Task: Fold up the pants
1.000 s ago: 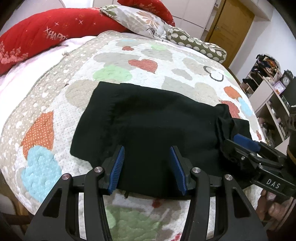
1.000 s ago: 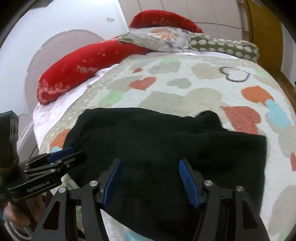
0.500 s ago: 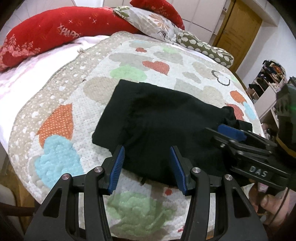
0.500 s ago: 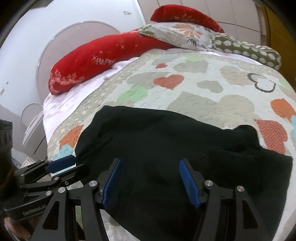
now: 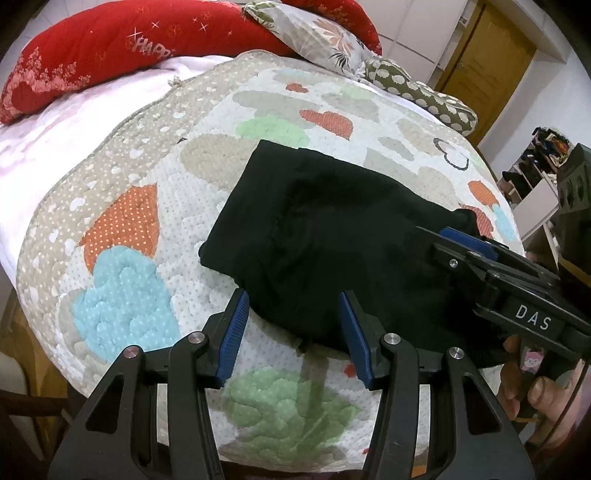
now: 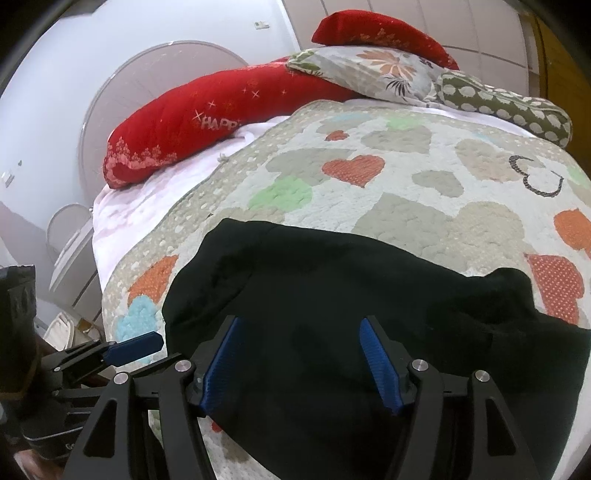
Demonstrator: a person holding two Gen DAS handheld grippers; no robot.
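The black pants [image 5: 332, 229] lie folded into a compact rectangle on the heart-patterned quilt [image 5: 122, 229]; they also fill the lower half of the right wrist view [image 6: 351, 314]. My left gripper [image 5: 293, 325] is open and empty, hovering just above the pants' near edge. My right gripper [image 6: 301, 360] is open and empty above the pants. The right gripper also shows at the right of the left wrist view [image 5: 465, 243]. The left gripper's blue fingertip [image 6: 135, 347] shows at the lower left of the right wrist view.
A long red pillow [image 5: 110, 48], a floral pillow [image 5: 314, 33] and a green dotted pillow [image 5: 417, 92] lie at the bed's far end. A wooden door [image 5: 487, 48] and cluttered shelves [image 5: 535, 166] stand to the right. The bed's near edge [image 5: 295, 454] is just below the left gripper.
Both grippers have drawn back and leftward from the pants, staying open. The pants lie still on the quilt.
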